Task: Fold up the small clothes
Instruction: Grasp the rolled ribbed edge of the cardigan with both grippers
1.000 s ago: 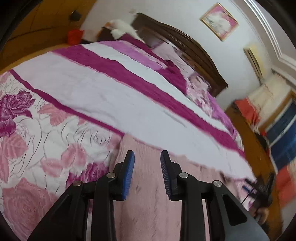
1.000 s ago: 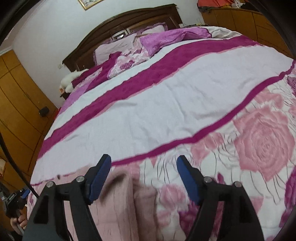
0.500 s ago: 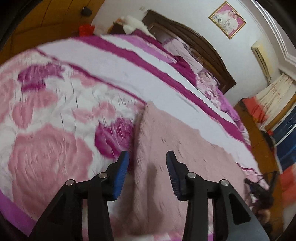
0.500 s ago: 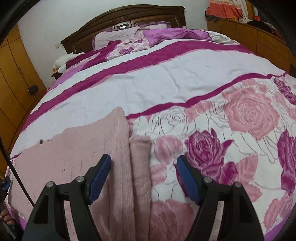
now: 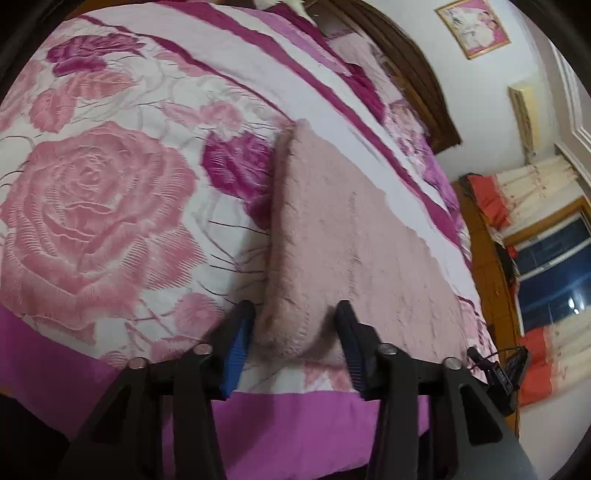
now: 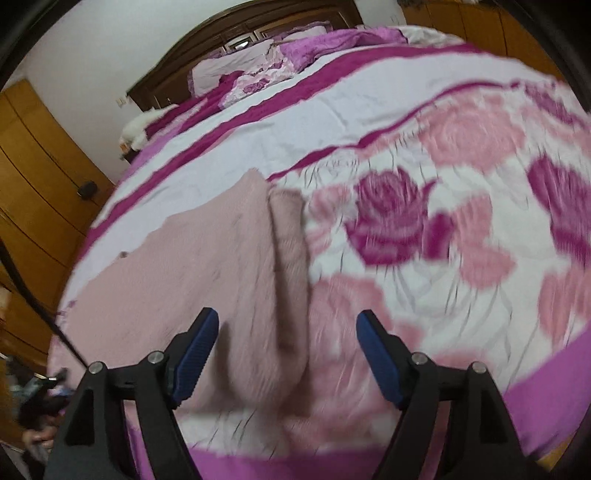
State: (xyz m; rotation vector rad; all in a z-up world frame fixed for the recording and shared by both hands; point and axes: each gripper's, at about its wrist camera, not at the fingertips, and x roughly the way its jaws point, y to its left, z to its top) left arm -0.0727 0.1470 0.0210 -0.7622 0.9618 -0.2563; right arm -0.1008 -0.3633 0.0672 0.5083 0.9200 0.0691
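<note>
**Both grippers lining up on near edge of pink knit**

L to R. Left gripper (image 5: 293,332): jaws moderately open, nothing held. Its blue pads flank the near rolled corner of the pink knit garment (image 5: 343,236); contact w/ the cloth we can't confirm. Garment lies flat on the bed (image 5: 96,206), near the foot edge, one side already turned in as a thick roll.

Right gripper (image 6: 286,354): jaws wide open, empty, over the garment (image 6: 207,266) where the folded strip meets the flat part.

Step, as we judge it: side fold laid, now setting up to take the near hem. Next move prob. needs both to drop onto the hem, close on all layers, then lift & carry it toward the headboard (image 6: 258,26) w/o letting the roll open.

Vs 0.5 s ago: both views sit further back toward the foot edge, purple border now showing. Left jaws wider apart; right gap about the same.
</note>
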